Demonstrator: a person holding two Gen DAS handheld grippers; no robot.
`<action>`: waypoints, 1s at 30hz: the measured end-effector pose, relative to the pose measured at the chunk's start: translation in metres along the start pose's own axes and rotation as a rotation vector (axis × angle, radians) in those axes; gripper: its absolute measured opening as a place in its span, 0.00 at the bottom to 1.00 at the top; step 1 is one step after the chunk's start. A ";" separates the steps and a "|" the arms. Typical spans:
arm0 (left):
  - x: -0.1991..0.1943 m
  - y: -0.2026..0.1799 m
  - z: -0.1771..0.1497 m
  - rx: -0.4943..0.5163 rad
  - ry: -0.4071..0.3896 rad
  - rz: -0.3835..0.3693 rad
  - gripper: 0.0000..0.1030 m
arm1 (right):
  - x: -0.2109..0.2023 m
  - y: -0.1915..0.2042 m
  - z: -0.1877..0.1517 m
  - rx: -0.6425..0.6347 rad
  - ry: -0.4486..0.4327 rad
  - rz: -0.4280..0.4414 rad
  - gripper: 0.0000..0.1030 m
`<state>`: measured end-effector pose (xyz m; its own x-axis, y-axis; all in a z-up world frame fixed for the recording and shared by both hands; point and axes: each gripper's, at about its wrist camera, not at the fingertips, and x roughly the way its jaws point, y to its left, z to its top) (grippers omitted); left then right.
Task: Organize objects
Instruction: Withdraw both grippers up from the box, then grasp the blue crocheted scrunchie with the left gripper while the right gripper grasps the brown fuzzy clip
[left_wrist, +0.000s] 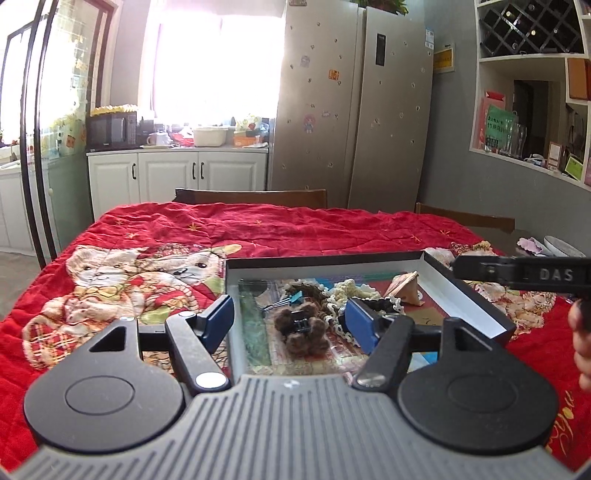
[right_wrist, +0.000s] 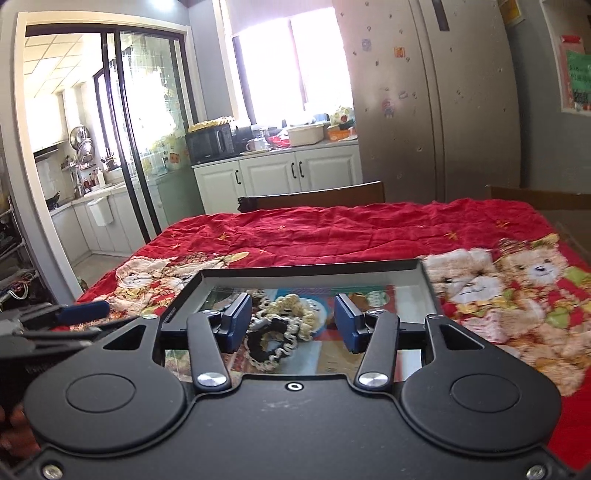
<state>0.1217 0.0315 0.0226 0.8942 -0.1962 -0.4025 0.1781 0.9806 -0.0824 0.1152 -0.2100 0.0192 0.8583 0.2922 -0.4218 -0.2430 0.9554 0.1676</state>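
Note:
A shallow black box (left_wrist: 332, 258) with white inner walls lies on a red bear-print quilt (left_wrist: 147, 236). In it are a brown fluffy hair clip (left_wrist: 301, 330), a small blue clip (left_wrist: 291, 299), a cream crocheted scrunchie (left_wrist: 351, 290) and a tan folded piece (left_wrist: 406, 286). My left gripper (left_wrist: 290, 321) hovers open above the box's left part, nothing between its pads. My right gripper (right_wrist: 293, 321) is open above the box (right_wrist: 314, 273), over the cream scrunchie (right_wrist: 291, 314) and a black-and-cream one (right_wrist: 269, 347), gripping neither. Each gripper shows at the edge of the other's view.
Two wooden chair backs (left_wrist: 251, 195) (left_wrist: 465, 218) stand at the table's far side. Behind them are a tall fridge (left_wrist: 351, 110) and white cabinets (left_wrist: 177, 173). A plate (left_wrist: 561, 245) sits at the table's right edge. A hand (left_wrist: 581, 343) shows at the right.

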 end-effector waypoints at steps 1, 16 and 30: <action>-0.003 0.001 0.000 -0.002 -0.001 -0.001 0.76 | -0.005 -0.002 -0.001 -0.005 -0.002 -0.005 0.48; -0.037 0.010 -0.028 0.037 0.042 -0.007 0.76 | -0.062 -0.008 -0.054 -0.063 0.047 -0.036 0.53; -0.009 0.021 -0.067 -0.034 0.176 -0.047 0.76 | -0.047 -0.011 -0.104 -0.024 0.126 -0.070 0.53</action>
<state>0.0903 0.0542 -0.0363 0.7993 -0.2417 -0.5502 0.2012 0.9704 -0.1339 0.0304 -0.2298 -0.0556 0.8106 0.2259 -0.5403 -0.1961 0.9740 0.1130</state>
